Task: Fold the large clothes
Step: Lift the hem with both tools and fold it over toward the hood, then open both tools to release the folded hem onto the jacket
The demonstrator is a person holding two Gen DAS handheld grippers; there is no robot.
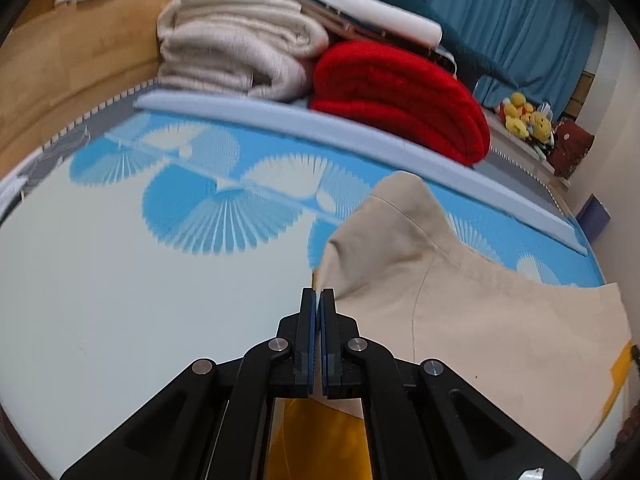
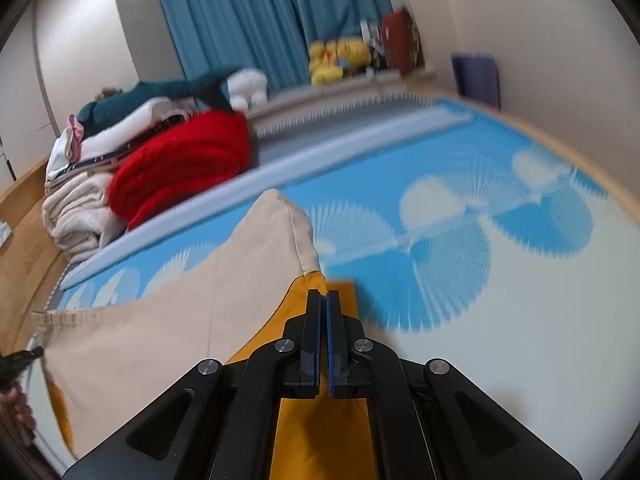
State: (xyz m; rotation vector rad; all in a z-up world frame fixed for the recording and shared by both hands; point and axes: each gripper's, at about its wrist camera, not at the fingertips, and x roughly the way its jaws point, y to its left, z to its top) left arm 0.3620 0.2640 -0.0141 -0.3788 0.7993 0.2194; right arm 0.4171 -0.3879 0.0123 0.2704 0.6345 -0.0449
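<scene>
Spreading over the blue-patterned bed, the beige-and-yellow garment is hanging taut between the left claw and right claw, both pinching its corners shut for folding.

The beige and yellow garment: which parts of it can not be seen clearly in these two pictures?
- Beige and yellow garment, left wrist view: lower part hidden behind the left gripper.
- Right wrist view: lower yellow part cut off by the picture's edge and the right gripper.
- Garment type: cannot tell.
</scene>
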